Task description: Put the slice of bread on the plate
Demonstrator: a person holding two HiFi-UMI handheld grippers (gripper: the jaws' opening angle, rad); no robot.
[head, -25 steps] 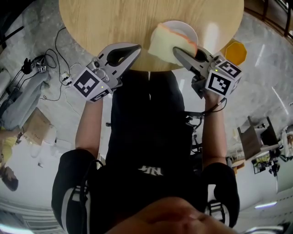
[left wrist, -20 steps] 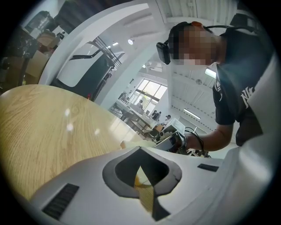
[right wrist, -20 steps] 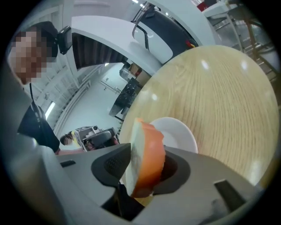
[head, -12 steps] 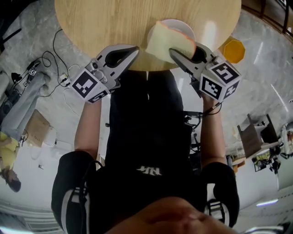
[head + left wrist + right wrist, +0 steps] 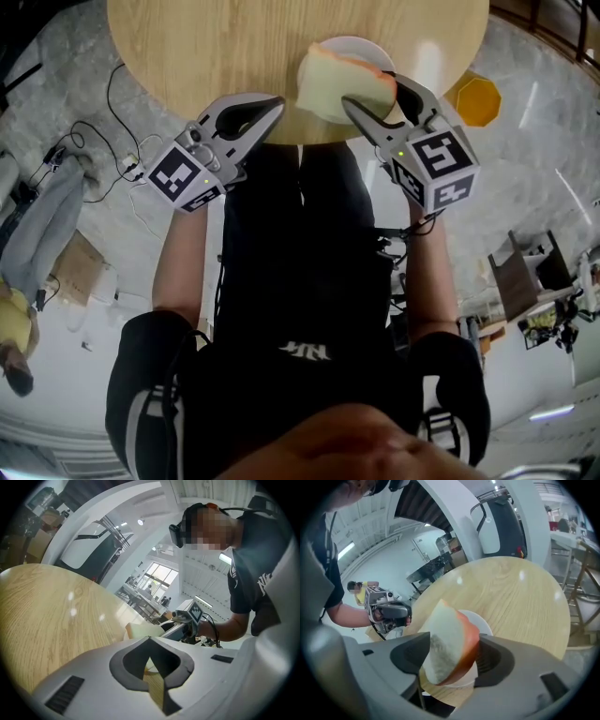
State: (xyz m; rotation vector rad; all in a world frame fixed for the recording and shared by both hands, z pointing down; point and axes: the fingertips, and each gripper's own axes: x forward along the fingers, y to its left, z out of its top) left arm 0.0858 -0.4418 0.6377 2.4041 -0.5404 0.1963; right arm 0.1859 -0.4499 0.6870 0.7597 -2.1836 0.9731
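Step in hand: I judge this to be the release, letting the slice of bread [image 5: 449,644] down onto the plate [image 5: 371,49].
Right fingers: the right gripper [image 5: 372,91] has just been opening its fingers. They stand wide apart with the slice between them, and as far as I can see they bracket it rather than squeeze it.
Left fingers: the left gripper [image 5: 279,99] has its fingers together at the tips with nothing between them. It sits over the near edge of the tabletop [image 5: 216,47], left of centre in the head view.
Slice of bread: it is on edge and tilted, pale face toward my left finger and orange crust against my right one. It is at the upper centre of the head view, over the plate's near side. I cannot tell whether its lower edge touches the plate.
Plate: white, on the tabletop near its front edge, mostly hidden behind the slice.
How to do it well: I open all the way before pulling back, then draw the fingers away along their own line so neither pad drags the crust.
Watch for: the slice leans, so I expect it to topple. I want it to fall toward the plate's middle, not off the near rim.
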